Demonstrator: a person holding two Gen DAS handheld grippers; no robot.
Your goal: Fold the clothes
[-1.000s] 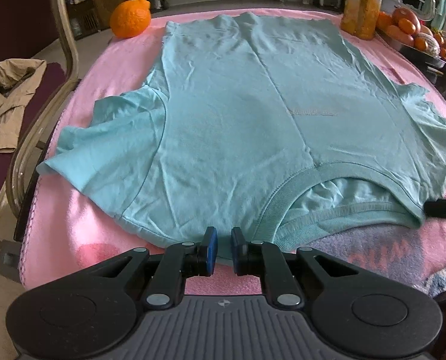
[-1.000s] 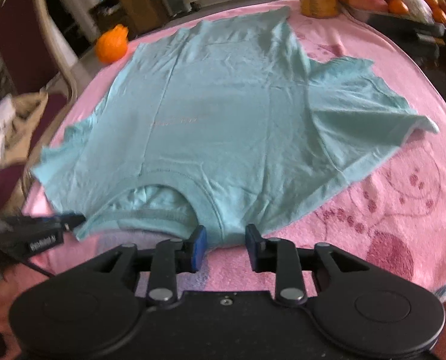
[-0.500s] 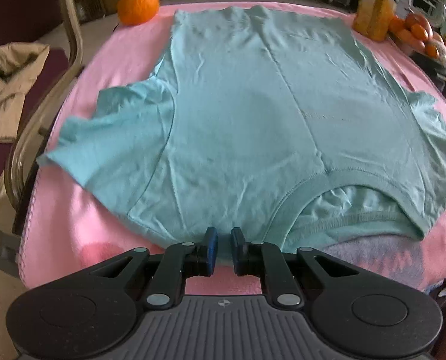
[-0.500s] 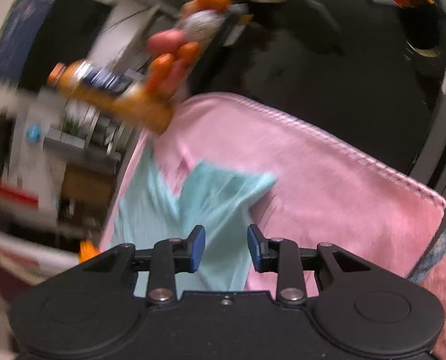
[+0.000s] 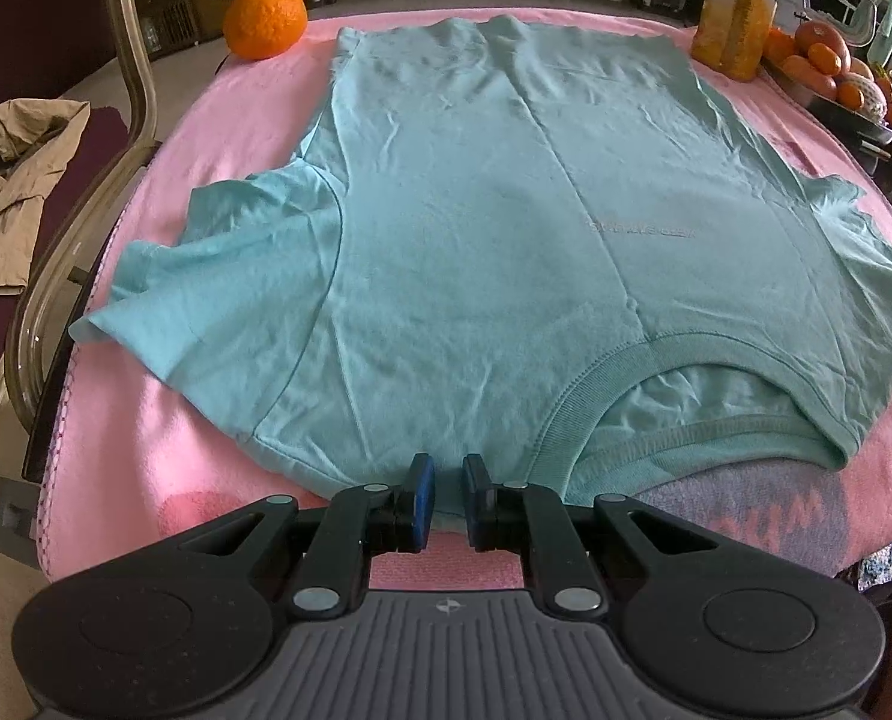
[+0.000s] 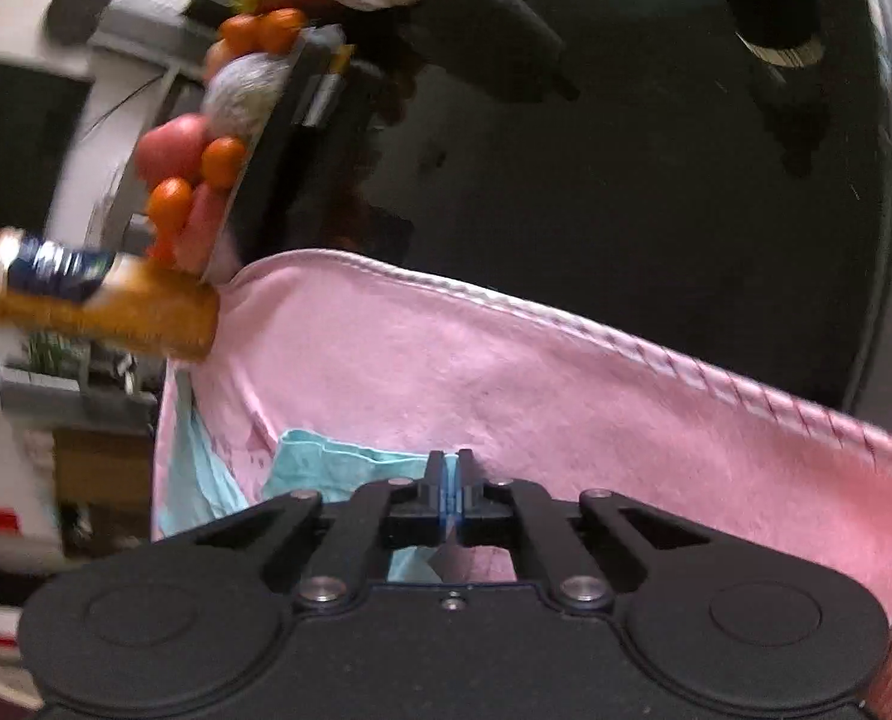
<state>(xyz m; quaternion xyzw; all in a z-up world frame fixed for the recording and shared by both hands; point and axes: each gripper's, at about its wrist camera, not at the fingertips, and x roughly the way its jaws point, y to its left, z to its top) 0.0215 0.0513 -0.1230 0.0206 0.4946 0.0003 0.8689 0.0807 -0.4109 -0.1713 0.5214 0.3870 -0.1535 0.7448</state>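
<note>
Left wrist view: teal t-shirt (image 5: 476,228) lies flat on the pink towel (image 5: 116,480), collar end nearest; left gripper (image 5: 444,501) sits at the shoulder hem, fingers a narrow gap apart, not pinching yet

Right wrist view: right gripper (image 6: 449,495) has fingers pressed together at the sleeve (image 6: 338,465), can't tell if cloth is caught

Handling guess: light, floppy, creases easily, so grab seams or hems, not mid-fabric

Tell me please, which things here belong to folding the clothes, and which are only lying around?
For the job:
teal T-shirt
pink blanket under it
left gripper, right gripper

Lying about:
orange
fruit tray
yellow bottle
tan garment on the chair
</note>
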